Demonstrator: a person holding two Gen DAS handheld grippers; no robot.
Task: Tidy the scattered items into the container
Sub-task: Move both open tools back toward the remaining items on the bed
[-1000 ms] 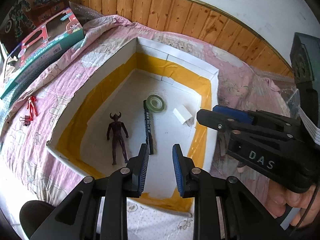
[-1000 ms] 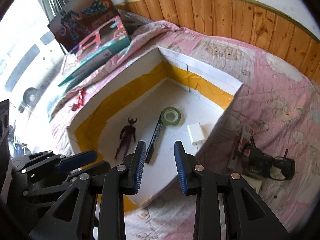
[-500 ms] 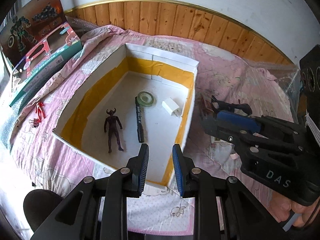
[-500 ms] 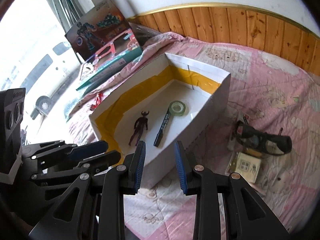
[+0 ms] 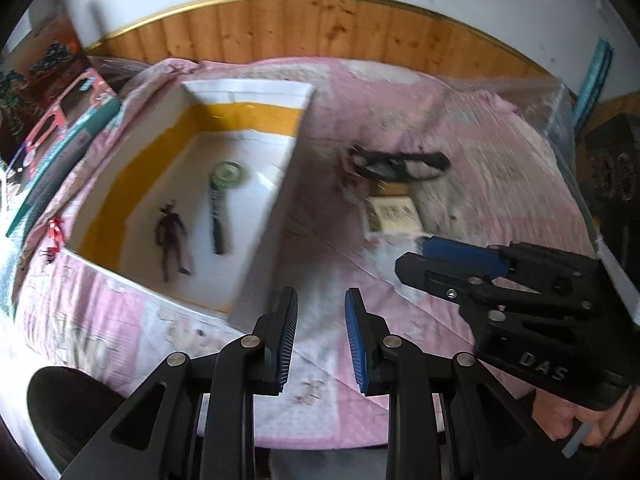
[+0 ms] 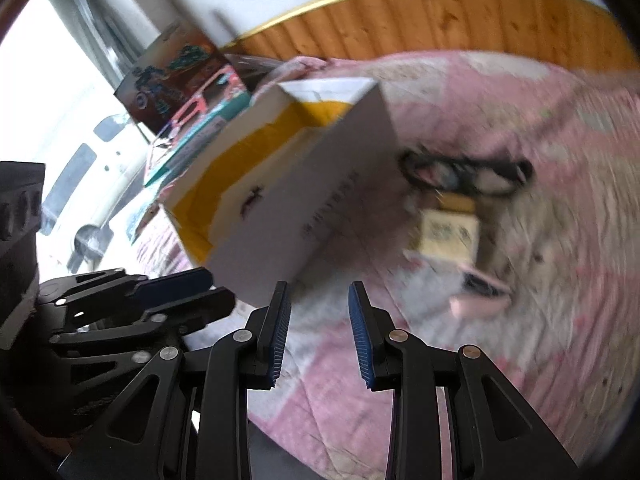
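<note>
The left wrist view looked down into the white box (image 5: 256,236) with the yellow band inside. It showed three things on the box floor: one dark toy figure (image 5: 171,236), one black marker (image 5: 218,220) and one green roll of tape (image 5: 229,173). The right wrist view saw the box (image 6: 320,200) from its outer side, so only the top of the toy figure (image 6: 251,199) peeked over the wall. That view alone showed a bright window (image 6: 60,140) past the box. The left view alone showed two small red clips (image 5: 54,236) on the pink blanket (image 5: 500,160), left of the box.

Both views were blurry. Right of the box lay one black pair of glasses (image 5: 396,162), one small yellow card box (image 5: 394,214) and, in the right view, one pink flat thing (image 6: 480,298). None of these was in the box.

The left gripper (image 5: 320,332) hung over the blanket near the box corner, fingers a little apart and holding nothing. The right gripper (image 6: 318,330) was also above the blanket beside the box, fingers a little apart and empty. In the left view a hand (image 5: 588,420) gripped its handle. Two toy boxes (image 6: 180,80) leaned behind the box.
</note>
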